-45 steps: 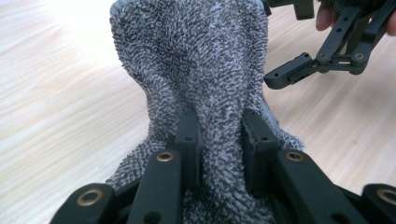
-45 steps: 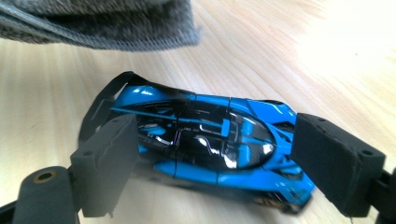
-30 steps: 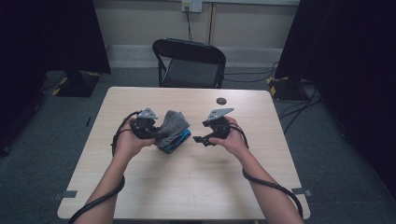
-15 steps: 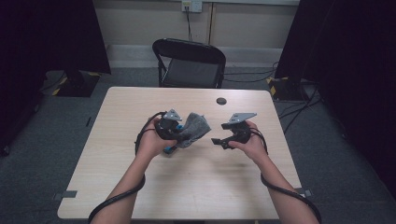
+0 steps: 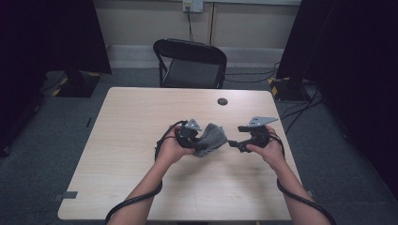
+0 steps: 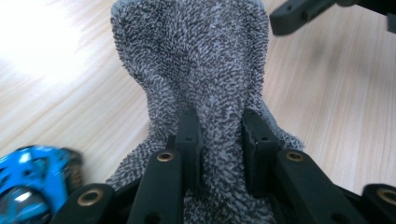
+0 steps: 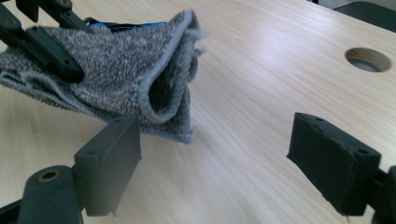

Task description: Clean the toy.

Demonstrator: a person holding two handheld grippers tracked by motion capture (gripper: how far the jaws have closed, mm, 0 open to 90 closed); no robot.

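A grey terry cloth (image 5: 213, 136) hangs bunched between the black jaws of my left gripper (image 5: 202, 145), which is shut on it just above the table. In the left gripper view the cloth (image 6: 196, 60) runs forward from the left gripper (image 6: 218, 123), whose pads pinch its folds. My right gripper (image 5: 233, 144) stands open just right of the cloth, apart from it. In the right gripper view, the right gripper (image 7: 219, 140) has only bare table between its pads, with the cloth's folded end (image 7: 154, 79) up and left of them. A blue object (image 6: 32, 182) lies blurred beside the cloth.
The wooden table (image 5: 141, 117) has a round cable hole (image 5: 222, 101) at its far side. A black folding chair (image 5: 190, 63) stands behind the table. Dark curtains flank the room. Cables trail from both grippers along the forearms.
Both hands have moved to the right across the table, the left one carrying the grey cloth and sinking a little. The right gripper has stayed open beside it.
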